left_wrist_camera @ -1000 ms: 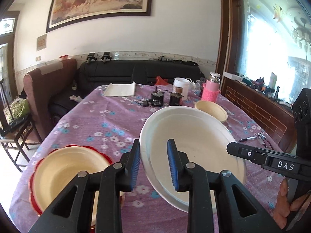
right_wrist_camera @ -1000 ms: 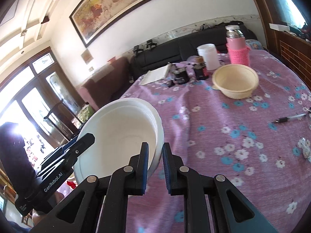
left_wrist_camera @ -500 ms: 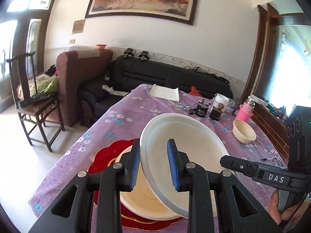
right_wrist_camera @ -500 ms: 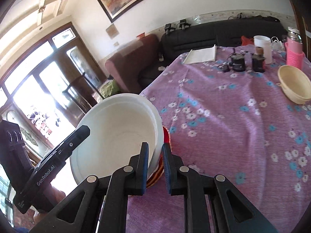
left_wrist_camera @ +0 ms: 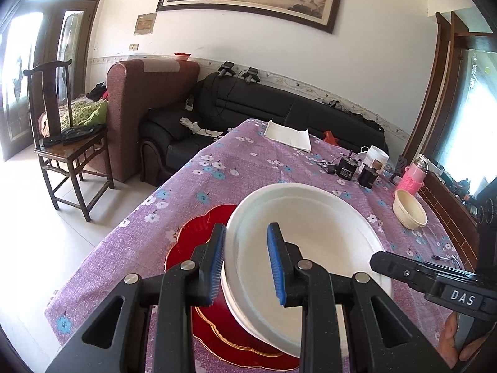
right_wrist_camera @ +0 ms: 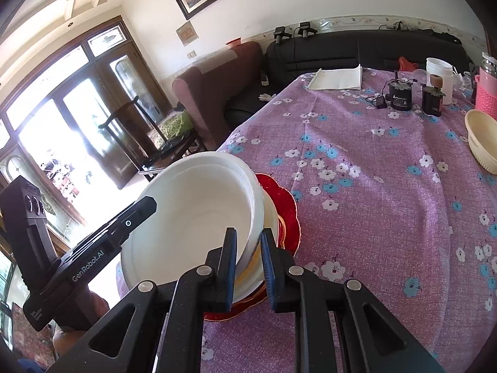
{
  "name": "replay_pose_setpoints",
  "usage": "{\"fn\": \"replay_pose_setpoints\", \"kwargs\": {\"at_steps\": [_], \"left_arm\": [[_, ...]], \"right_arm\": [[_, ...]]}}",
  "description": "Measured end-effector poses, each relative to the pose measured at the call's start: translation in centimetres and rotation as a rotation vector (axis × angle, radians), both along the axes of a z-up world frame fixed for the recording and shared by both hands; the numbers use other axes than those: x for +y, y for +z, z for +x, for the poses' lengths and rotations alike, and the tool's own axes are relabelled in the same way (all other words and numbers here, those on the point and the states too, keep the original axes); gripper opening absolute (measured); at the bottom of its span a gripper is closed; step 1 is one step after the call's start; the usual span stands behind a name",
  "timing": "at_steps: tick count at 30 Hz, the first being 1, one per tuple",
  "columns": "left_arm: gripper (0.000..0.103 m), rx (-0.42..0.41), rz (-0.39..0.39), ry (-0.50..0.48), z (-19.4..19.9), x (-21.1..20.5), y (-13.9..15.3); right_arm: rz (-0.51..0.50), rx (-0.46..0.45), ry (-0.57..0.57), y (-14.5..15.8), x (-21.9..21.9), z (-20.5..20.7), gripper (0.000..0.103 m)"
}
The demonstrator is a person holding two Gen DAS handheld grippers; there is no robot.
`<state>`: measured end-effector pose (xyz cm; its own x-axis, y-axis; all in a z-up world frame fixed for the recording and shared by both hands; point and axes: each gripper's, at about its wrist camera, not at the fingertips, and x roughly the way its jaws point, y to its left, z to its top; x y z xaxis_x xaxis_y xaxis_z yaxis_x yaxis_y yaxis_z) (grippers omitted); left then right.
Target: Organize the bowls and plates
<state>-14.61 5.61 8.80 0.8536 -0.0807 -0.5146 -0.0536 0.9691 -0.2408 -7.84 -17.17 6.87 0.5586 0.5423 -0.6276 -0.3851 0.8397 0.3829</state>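
Observation:
A large white bowl [left_wrist_camera: 310, 236] [right_wrist_camera: 192, 220] is held between both grippers over a red plate [left_wrist_camera: 189, 242] [right_wrist_camera: 287, 214] near the table's front left edge. A cream dish [right_wrist_camera: 270, 217] on the red plate shows under the bowl. My left gripper [left_wrist_camera: 245, 264] is shut on the bowl's left rim. My right gripper [right_wrist_camera: 250, 267] is shut on its right rim. A small cream bowl [left_wrist_camera: 408, 213] [right_wrist_camera: 481, 140] sits at the table's right side.
The table [right_wrist_camera: 388, 202] has a purple flowered cloth. At its far end are a white folded cloth [left_wrist_camera: 289, 135], black gadgets [left_wrist_camera: 348, 168], a white cup [left_wrist_camera: 377, 157] and a pink flask [left_wrist_camera: 414, 175]. A wooden chair [left_wrist_camera: 62, 143] and sofas stand beyond the left edge.
Both grippers carried the white bowl left and toward the table's near end, and now hold it lower over the red plate and cream dish.

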Motion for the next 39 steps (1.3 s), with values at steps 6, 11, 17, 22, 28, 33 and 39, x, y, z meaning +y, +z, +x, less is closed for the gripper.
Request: {"fn": "replay_pose_setpoints", "kwargs": {"at_steps": [6,11,17,22,28,33,39], "left_arm": [[0.037,-0.016,-0.015,0.047,-0.3,0.4,0.3],[0.038,-0.065,-0.002,0.041,-1.5,-0.4,1.7],[0.044,-0.106,0.058,-0.082,-2.7,-5.5,2.9],[0.048,-0.095,0.133,-0.277,-2.9,-13.2,2.2],[0.049,0.028,0.2,-0.533,0.0,-23.0,-1.4],[0.049,0.188,0.179,-0.573,7.0,-28.0,-4.0],[0.048,0.245,0.194,-0.486,12.1,-27.9,-7.1]], "right_arm": [[0.026,-0.015,0.011,0.2,-0.7,-0.3,0.024],[0.057,-0.039,-0.006,1.0,-2.4,-1.0,0.024],[0.111,-0.025,-0.121,0.5,-7.7,-1.0,0.025],[0.134,0.025,-0.293,-1.6,-14.4,-0.6,0.026],[0.196,0.091,-0.479,-3.8,-23.1,-1.1,0.026],[0.23,0.107,-0.599,-3.1,-29.6,-1.2,0.026],[0.203,0.144,-0.643,-1.5,-33.0,2.3,0.027]]}}
